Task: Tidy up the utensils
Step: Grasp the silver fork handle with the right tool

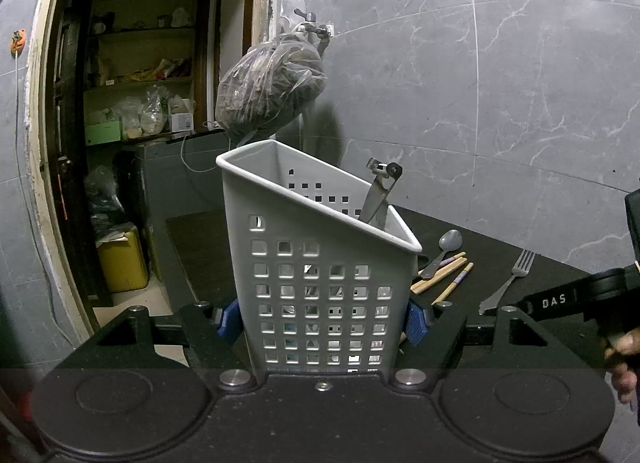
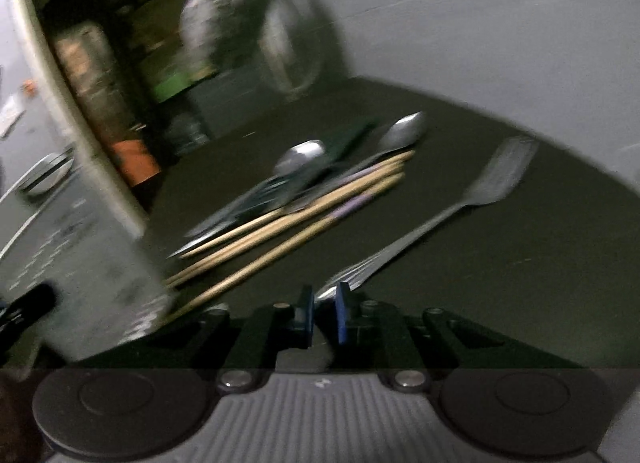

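Observation:
A white perforated utensil basket (image 1: pixel 320 283) stands upright between the blue pads (image 1: pixel 416 321) of my left gripper (image 1: pixel 322 319), which is shut on its two sides. A metal tool (image 1: pixel 380 191) leans inside it. To its right on the dark mat lie a spoon (image 1: pixel 444 251), wooden chopsticks (image 1: pixel 444 277) and a fork (image 1: pixel 516 279). The right wrist view is blurred. It shows two spoons (image 2: pixel 304 155), the chopsticks (image 2: pixel 304 215) and the fork (image 2: pixel 480 191). My right gripper (image 2: pixel 324 303) is nearly closed, with the fork's handle end between its pads.
A filled plastic bag (image 1: pixel 272 91) hangs from a tap behind the basket. An open doorway (image 1: pixel 140 83) with shelves and a yellow container (image 1: pixel 122 259) lies to the left. A grey marble wall (image 1: pixel 500 83) backs the dark mat (image 1: pixel 560 255). A person's fingers (image 1: pixel 624 367) show at right.

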The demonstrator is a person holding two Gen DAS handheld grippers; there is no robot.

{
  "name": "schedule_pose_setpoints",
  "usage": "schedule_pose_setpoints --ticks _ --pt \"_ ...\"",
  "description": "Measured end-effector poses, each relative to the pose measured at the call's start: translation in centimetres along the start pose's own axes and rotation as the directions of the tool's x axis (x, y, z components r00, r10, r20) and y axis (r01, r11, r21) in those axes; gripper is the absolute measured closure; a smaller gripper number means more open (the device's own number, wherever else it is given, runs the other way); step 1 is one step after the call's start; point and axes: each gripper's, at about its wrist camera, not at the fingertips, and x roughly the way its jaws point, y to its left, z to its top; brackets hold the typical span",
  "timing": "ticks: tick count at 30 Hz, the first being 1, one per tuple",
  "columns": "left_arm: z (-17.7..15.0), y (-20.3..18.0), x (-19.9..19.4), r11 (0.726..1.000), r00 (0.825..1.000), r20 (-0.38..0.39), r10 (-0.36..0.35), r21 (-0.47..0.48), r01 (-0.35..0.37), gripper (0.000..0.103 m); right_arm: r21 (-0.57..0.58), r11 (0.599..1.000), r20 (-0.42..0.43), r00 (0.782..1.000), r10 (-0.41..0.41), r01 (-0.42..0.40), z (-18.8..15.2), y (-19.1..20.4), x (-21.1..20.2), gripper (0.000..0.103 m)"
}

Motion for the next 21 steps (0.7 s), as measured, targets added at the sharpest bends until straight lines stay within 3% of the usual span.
schedule_pose_setpoints --ticks 2,4,6,10,13,18,21 --pt "0.0 0.0 0.0 1.000 1.000 0.000 0.000 0.002 0.000 0.027 -0.004 0.999 0.004 0.999 0.035 -0.035 -0.3 0.7 0.0 0.075" --pt "-0.1 0.0 0.2 1.000 1.000 0.000 0.001 0.003 -0.001 0.027 0.022 0.999 0.041 0.999 0.033 -0.034 -0.3 0.2 -0.7 0.048" --pt "-0.1 0.0 0.2 1.000 1.000 0.000 0.000 0.003 0.000 0.027 0.063 0.998 0.072 0.997 0.020 -0.025 0.0 -1.2 -1.4 0.040" --pt "-0.1 -0.1 0.2 1.000 1.000 0.000 0.002 0.004 -0.002 0.027 0.143 0.989 0.147 0.987 -0.069 0.047 1.0 -4.9 -3.1 0.010" --pt "-0.1 0.0 0.2 1.000 1.000 -0.001 0.001 0.003 -0.001 0.027 0.191 0.979 0.213 0.970 -0.115 0.074 2.8 -7.9 -3.4 0.004" --pt "-0.1 0.0 0.2 1.000 1.000 -0.001 0.001 0.003 -0.001 0.027 0.287 0.956 0.203 0.972 -0.119 0.057 5.5 -12.6 -1.5 0.004" --pt "-0.1 0.0 0.2 1.000 1.000 0.000 0.001 0.004 -0.001 0.027 0.325 0.945 0.208 0.973 -0.097 0.024 6.7 -14.8 -0.1 0.013"
